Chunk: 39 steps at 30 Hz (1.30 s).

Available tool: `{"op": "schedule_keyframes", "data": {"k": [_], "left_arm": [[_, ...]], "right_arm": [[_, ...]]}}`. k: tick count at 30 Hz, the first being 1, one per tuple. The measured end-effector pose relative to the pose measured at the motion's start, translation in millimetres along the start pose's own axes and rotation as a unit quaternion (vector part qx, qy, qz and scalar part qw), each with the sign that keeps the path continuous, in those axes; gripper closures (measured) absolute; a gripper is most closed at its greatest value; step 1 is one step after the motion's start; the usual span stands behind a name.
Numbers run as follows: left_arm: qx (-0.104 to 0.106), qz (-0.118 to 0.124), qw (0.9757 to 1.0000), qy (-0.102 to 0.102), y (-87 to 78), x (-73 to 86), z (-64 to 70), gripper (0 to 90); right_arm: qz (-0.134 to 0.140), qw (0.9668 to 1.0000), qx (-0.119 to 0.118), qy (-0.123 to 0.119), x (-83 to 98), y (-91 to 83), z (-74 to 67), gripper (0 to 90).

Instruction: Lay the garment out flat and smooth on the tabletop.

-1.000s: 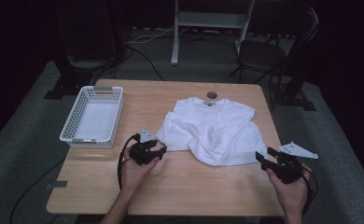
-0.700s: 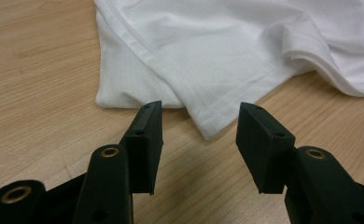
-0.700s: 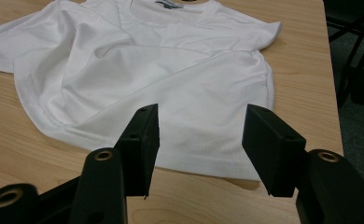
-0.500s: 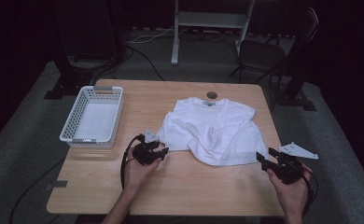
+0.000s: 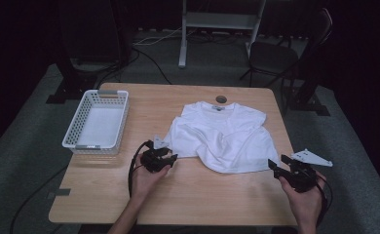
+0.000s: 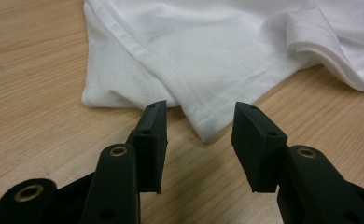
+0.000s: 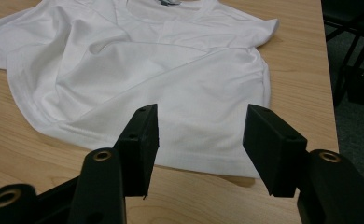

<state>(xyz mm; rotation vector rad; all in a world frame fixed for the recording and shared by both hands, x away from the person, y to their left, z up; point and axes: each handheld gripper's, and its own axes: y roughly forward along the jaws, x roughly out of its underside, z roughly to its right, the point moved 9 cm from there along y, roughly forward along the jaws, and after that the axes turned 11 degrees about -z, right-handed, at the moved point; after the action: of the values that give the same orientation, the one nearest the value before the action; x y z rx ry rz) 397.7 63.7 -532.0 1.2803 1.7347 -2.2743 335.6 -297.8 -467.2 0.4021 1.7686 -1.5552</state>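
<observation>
Left gripper (image 5: 164, 155) sits low on the table (image 5: 202, 195) right at the near-left corner of the white t-shirt (image 5: 224, 136), jaws apart with nothing pinched. They've just been closing in a bit, but from the left gripper view the pointed hem corner of the shirt (image 6: 208, 70) lies on the wood between the two black jaws, just ahead of them, and neither pad is pressing on the fabric. So: released, with cloth in the gap.

Right gripper (image 5: 279, 164) is over at the near-right side of the table, also spread wide and holding nothing. Its own view looks across the shirt's bottom hem (image 7: 171, 93), which lies flat on the wood just past the jaw tips (whether the tips actually brush the fabric, I can't tell).

That shirt is lying rumpled in the middle-right of the table, neck opening toward the far edge, with a fold of fabric bunched across the front. One sleeve sticks out on the left near the left gripper.

White plastic basket (image 5: 98, 123) stands on the far-left part of the table, well apart from the shirt. From the high view both of the person's hands come in from the bottom edge, each wrapped around its gripper, with a black cable looping off the left one.
</observation>
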Motion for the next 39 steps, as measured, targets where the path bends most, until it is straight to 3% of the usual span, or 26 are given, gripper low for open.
{"op": "schedule_keyframes", "data": {"k": [24, 39], "left_arm": [[0.002, -0.016, 0.9998, 0.011, 10.0, -0.8, 6.7, 56.7], [-0.01, -0.014, 0.9998, 0.007, 13.7, -2.1, 0.2, 60.1]], "right_arm": [[-0.001, 1.0, 0.0, 0.0, 2.3, 1.4, 2.8, 45.0], [-0.001, 1.0, -0.002, 0.003, 2.7, 0.9, 4.3, 44.8]]}}
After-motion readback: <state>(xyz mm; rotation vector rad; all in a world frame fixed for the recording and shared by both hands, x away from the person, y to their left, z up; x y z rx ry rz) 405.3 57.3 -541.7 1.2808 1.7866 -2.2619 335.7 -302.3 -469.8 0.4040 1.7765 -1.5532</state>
